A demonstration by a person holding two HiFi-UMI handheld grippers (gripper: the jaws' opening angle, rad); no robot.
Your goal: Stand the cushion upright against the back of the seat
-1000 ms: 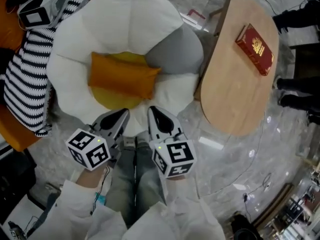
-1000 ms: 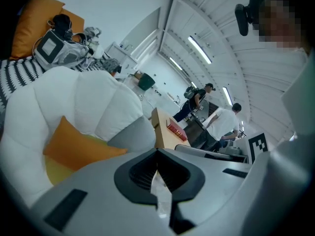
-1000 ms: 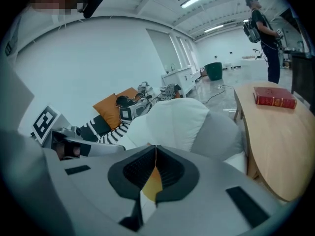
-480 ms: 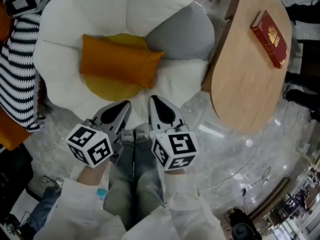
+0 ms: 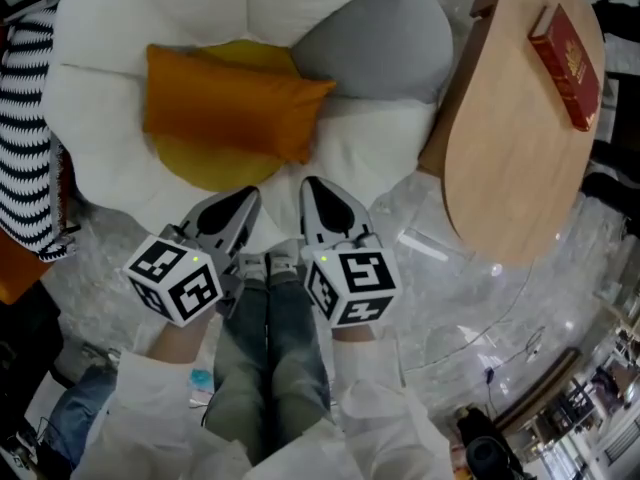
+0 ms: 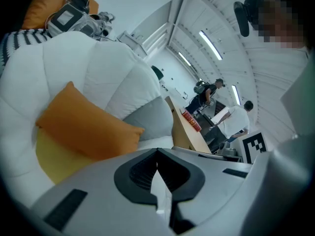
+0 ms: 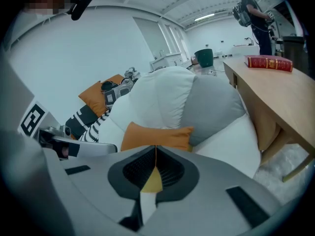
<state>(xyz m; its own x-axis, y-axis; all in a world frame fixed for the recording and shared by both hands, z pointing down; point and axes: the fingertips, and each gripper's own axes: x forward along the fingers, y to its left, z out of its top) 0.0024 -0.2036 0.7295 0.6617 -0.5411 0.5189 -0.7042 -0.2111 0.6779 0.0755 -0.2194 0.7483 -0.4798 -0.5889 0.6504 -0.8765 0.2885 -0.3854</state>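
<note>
Since the earlier head view, the white petal-shaped chair [image 5: 300,8] and the desk [image 5: 510,158] have slid toward the top of the frame and look larger, while both claws keep to the lower centre.

Left claw [image 5: 240,208] and right claw [image 5: 322,203] sit side by side, just apart, both pointing up the frame toward the front edge of the seat. Each is carried on a white-sleeved arm, with the person's jeans [image 5: 270,358] between and below them. In the left gripper view the left claw [image 6: 157,151] has its jaws closed together on nothing. The right claw [image 7: 155,149] is likewise closed and empty.

Count: two claws, two marker cubes, one at lower left [image 5: 175,278] and one at lower centre [image 5: 350,286], one orange cushion [image 5: 235,113], one grey cushion [image 5: 375,38], one red book [image 5: 570,63], one desk.

That orange cushion [image 6: 88,129] is a plump rectangle with pointed corners. It lies across the yellow seat pad [image 5: 200,168] in the upper left of the head view, its long side running left to right. It is not upright, and its right corner touches the grey cushion. Both claws are clear of it [image 7: 157,135]. A black-and-white striped cloth [image 5: 25,138] hangs at the left edge.
</note>
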